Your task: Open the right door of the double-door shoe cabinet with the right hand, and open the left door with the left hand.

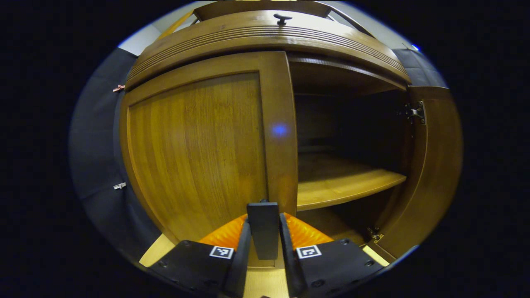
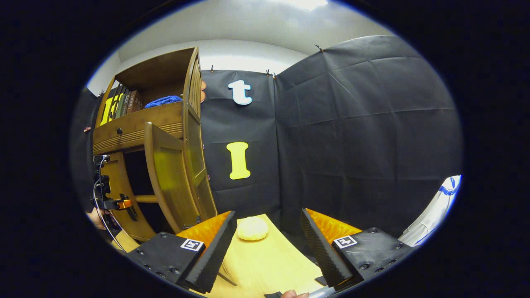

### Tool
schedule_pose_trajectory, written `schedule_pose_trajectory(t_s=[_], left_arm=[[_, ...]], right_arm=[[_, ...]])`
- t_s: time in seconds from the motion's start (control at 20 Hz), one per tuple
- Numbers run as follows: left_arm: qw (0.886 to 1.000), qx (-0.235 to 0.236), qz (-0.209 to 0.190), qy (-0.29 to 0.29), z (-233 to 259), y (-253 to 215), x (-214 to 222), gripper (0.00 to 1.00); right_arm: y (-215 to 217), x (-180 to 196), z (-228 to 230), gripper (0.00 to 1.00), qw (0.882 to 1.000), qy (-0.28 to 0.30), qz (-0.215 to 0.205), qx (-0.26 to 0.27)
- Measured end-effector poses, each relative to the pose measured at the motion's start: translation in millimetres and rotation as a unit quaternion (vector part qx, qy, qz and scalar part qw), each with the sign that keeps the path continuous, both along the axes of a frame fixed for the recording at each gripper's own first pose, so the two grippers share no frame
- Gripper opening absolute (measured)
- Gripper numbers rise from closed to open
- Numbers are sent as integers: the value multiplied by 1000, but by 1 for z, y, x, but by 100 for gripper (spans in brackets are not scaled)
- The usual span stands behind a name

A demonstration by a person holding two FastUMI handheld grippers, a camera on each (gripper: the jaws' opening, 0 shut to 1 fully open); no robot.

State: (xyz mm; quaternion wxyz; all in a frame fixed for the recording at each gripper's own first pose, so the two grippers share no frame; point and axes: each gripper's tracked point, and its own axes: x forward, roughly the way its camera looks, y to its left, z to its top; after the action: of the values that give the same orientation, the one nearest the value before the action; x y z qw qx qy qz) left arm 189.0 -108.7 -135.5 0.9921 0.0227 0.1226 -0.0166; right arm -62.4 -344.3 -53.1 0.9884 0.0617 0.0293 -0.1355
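The left claw (image 1: 265, 231) pinches the handle (image 1: 263, 227) of the closed left door (image 1: 198, 153). The right door (image 2: 169, 178) stands open; the right claw (image 2: 269, 244) is spread over the counter (image 2: 265, 265).

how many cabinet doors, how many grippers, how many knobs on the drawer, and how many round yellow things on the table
cabinet doors: 2 (left door, closed; right door, open)
hand-held grippers: 2 (left hand-held gripper, shut on the door handle; right hand-held gripper, open)
drawer knobs: 1 (drawer knob)
round yellow things: 1 (round yellow thing)
total: 6
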Motion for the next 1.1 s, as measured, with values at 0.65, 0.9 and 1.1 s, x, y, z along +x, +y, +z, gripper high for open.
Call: schedule_pose_trajectory(t_s=[0.65, 0.9, 1.1], left_arm=[[999, -22, -10, 24, -4, 8, -42, 33], [999, -22, -19, 23, -4, 31, -90, 33], [999, -29, -21, 31, -3, 61, -126, 32]], right_arm=[[44, 1, 60, 98, 998, -52, 7, -28], [80, 13, 90, 98, 996, -80, 23, -41], [111, 11, 93, 98, 994, -84, 30, -65]])
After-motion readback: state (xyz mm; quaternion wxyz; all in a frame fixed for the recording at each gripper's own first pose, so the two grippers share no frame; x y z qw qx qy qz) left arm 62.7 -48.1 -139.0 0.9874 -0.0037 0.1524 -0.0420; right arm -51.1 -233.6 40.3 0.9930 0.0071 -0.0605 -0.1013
